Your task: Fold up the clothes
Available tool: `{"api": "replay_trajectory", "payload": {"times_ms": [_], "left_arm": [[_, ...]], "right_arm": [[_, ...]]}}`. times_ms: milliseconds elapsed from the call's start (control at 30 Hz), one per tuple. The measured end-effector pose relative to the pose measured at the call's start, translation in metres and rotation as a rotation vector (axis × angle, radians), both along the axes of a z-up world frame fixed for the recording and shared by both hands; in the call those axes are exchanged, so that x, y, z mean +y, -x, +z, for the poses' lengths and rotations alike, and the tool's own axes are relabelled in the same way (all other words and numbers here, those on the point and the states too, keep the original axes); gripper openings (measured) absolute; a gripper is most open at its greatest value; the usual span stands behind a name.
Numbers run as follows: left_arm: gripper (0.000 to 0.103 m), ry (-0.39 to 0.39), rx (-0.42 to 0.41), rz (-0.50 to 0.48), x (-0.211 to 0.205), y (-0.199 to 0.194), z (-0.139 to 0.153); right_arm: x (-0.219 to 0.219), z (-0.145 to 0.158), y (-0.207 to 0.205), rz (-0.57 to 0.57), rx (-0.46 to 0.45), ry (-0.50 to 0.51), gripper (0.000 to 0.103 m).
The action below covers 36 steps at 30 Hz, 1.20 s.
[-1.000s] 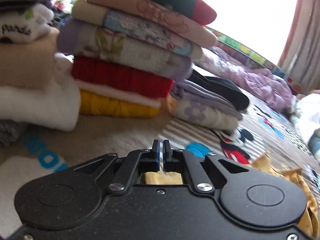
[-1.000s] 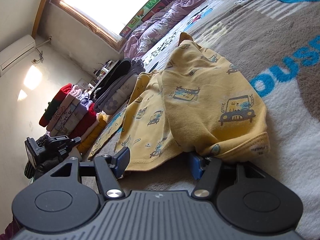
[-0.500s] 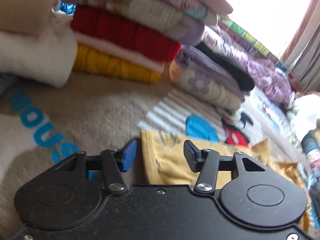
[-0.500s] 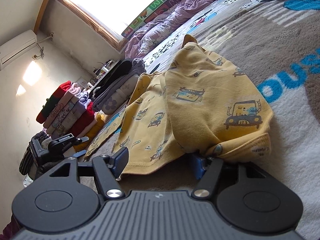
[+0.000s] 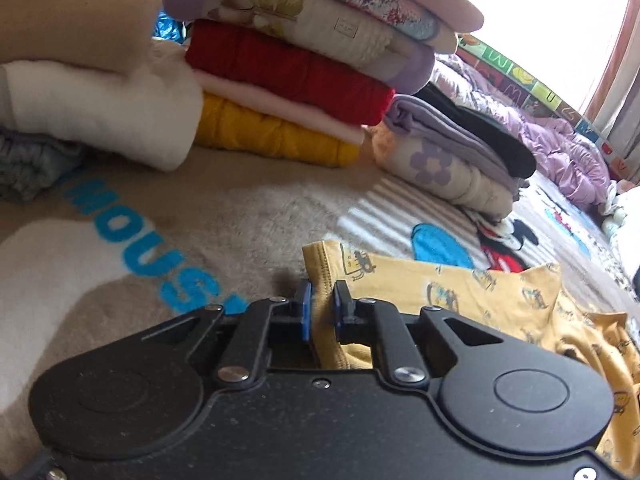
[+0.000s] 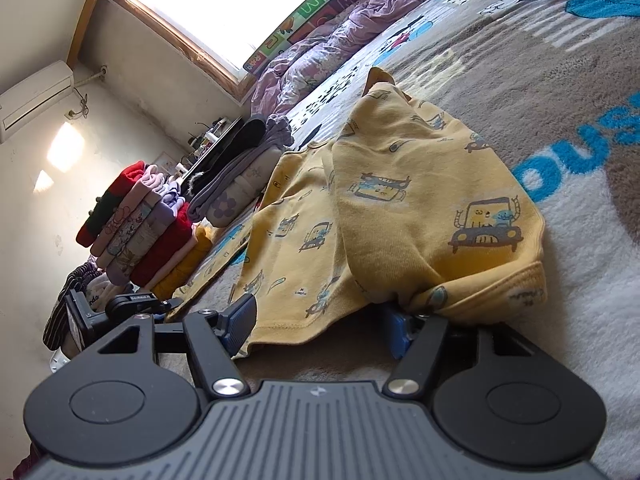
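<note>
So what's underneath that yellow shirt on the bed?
The yellow shirt lies on a grey-and-white blanket with blue letters. Its hem drapes over one blue pad of the right hand-held gripper. Anything else beneath stays hidden.

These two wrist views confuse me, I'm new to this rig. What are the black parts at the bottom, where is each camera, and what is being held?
Each picture comes from a camera on a handheld claw, looking forward along its two fingers; the black shape at the bottom is the claw itself. In the left wrist view, the left claw has nearly closed on the hem of the yellow printed garment. In the right wrist view, the right claw is open, its fingers astride another edge of the same garment, gripping nothing. It lies on a cartoon-print blanket. Behind stand stacks of folded clothes.
</note>
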<state>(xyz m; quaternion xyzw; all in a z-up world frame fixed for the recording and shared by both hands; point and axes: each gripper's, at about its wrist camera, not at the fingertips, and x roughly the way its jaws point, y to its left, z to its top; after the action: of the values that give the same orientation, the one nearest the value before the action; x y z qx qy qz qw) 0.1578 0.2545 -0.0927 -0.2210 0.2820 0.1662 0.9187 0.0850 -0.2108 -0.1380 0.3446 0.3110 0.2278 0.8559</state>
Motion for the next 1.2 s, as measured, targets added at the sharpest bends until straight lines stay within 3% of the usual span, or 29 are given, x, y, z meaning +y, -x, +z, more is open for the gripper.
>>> {"api": "replay_trajectory", "payload": {"times_ms": [200,367,567,667,900,1033,1100,1200], "left_arm": [[0.024,-0.022,0.038,0.029,-0.004,0.012,0.004],[0.053,0.019,0.052,0.046,-0.008,0.029,0.009],[0.067,0.093,0.044,0.040,-0.031,0.042,0.030],[0.071,0.135,0.019,0.014,-0.053,0.044,0.047],[0.079,0.290,-0.074,-0.083,-0.126,0.028,0.080],[0.082,0.338,-0.089,-0.148,-0.172,0.014,0.074],[0.082,0.330,-0.109,-0.205,-0.191,0.012,0.064],[0.082,0.258,-0.133,-0.281,-0.212,0.011,0.044]], "right_arm": [[-0.011,0.000,0.008,-0.019,0.028,-0.055,0.065],[-0.030,-0.003,0.024,-0.074,0.059,-0.124,0.063],[-0.053,-0.006,0.042,-0.149,0.095,-0.211,0.062],[-0.067,-0.008,0.050,-0.218,0.108,-0.245,0.061],[-0.088,-0.006,0.069,-0.406,0.143,-0.189,0.059],[-0.091,-0.008,0.070,-0.452,0.148,-0.172,0.057],[-0.087,-0.008,0.066,-0.443,0.146,-0.148,0.058],[-0.081,-0.008,0.059,-0.419,0.135,-0.098,0.058]]}}
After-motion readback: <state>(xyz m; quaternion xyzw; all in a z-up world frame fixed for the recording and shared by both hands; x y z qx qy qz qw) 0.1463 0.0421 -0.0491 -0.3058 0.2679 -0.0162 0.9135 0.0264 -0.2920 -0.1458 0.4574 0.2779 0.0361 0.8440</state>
